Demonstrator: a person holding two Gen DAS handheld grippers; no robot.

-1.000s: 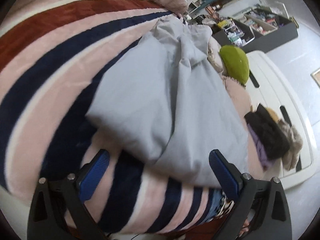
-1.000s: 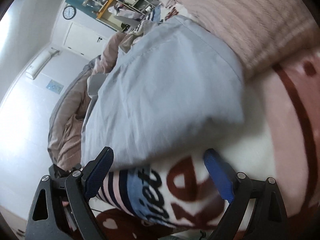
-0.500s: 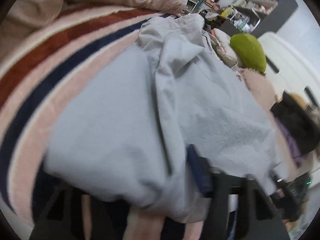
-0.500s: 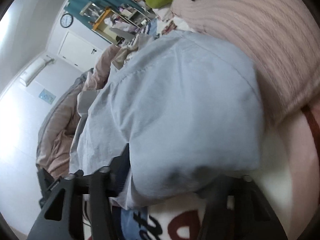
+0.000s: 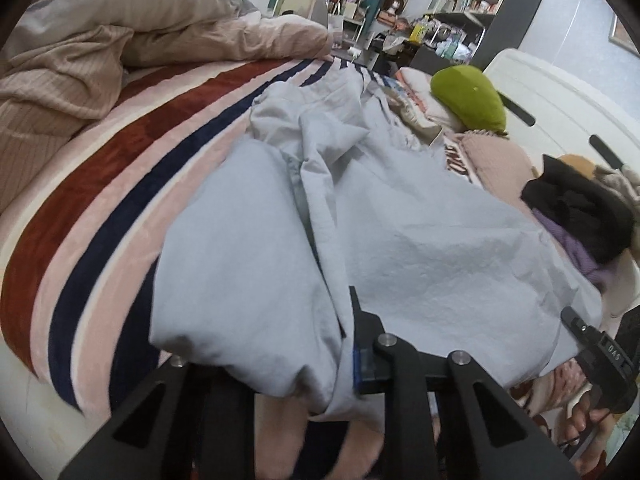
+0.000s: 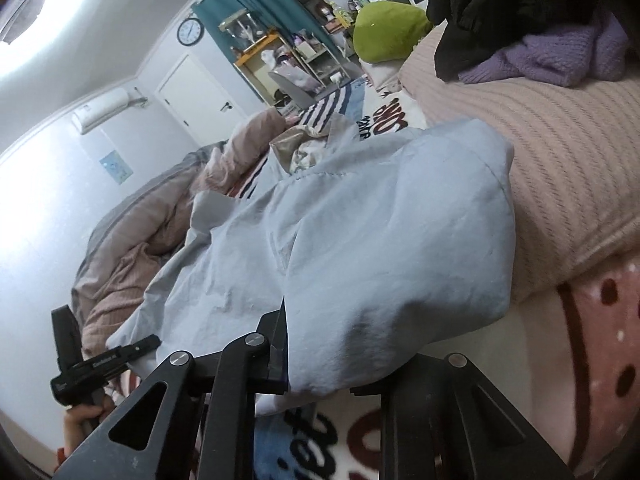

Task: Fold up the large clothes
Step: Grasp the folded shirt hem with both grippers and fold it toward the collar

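Left wrist view
Left gripper [image 5: 344,364]: your jaws are closing, and you are pinching the near edge of the pale blue garment [image 5: 400,248] between them; cloth is bunching over both fingers.
Garment: it is lying across the striped blanket [image 5: 100,200] on the bed, its far end crumpled beside the green cushion [image 5: 470,98].
Surroundings: a beige duvet [image 5: 100,52] is sitting heaped at the upper left; a black and purple pile of clothes [image 5: 576,212] is resting at the right.
Right hand [image 5: 588,420]: you are gripping the other tool's handle at the lower right.

Right wrist view
Right gripper [image 6: 320,372]: your jaws are closing here too, and you are clamping a puffed corner of the same garment [image 6: 380,248].
Garment: it is draping from your fingers toward the duvet [image 6: 132,248], just beside the pink ribbed pillow [image 6: 560,168].
Left hand [image 6: 80,420]: you are holding the other tool's handle at the lower left.
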